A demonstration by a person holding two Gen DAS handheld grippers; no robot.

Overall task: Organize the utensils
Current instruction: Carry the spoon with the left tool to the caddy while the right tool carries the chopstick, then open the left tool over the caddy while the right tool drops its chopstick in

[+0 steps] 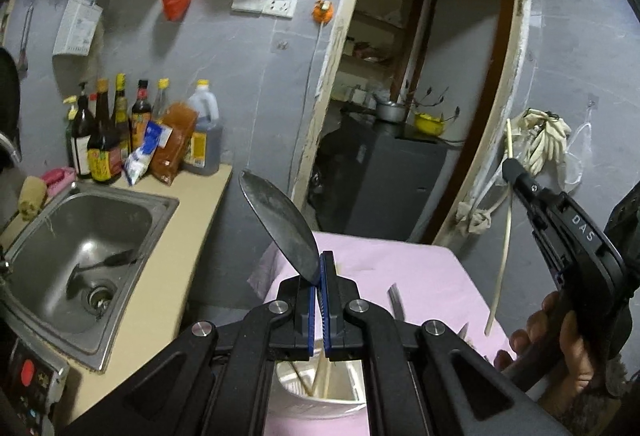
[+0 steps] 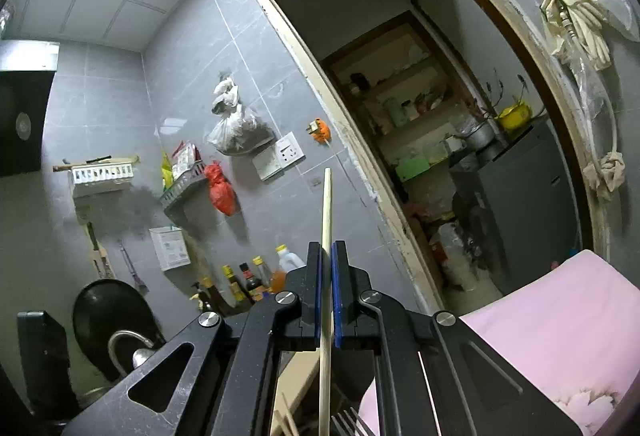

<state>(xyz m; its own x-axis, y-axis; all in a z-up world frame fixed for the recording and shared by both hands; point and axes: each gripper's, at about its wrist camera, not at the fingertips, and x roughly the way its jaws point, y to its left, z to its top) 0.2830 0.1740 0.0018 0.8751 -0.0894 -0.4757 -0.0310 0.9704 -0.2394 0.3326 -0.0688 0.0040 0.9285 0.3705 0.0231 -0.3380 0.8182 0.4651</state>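
Left gripper (image 1: 321, 268): blue pads clamped on the rim of a dark metal spoon (image 1: 280, 222), bowl tilted up and to the left, above the table.
Right gripper (image 2: 327, 256): jaws pinched tight on a single pale chopstick (image 2: 326, 276), which runs near upright through the pads and sticks out above and below them.
Right gripper, seen from the left wrist view: over at the right edge, a hand (image 1: 560, 344) wrapped around its handle, the chopstick hanging down from its tip.
Utensil holder (image 1: 320, 392): white, right under the left gripper on the table, chopsticks lying inside.
Table (image 1: 420, 268): covered in pink cloth, with a fork (image 2: 348, 426) showing at the bottom of the right wrist view, and more metal utensils lying on the cloth; which ones, hard to say.
Sink (image 1: 80, 248): steel basin to the left, set in a beige counter, a dark utensil lying inside it.
Bottles (image 1: 108, 132): a cluster of sauce bottles at the back of the counter against the grey tiled wall.
Doorway (image 1: 420, 96): open behind the table, a yellow bowl (image 1: 430, 122) sitting on a dark cabinet inside.
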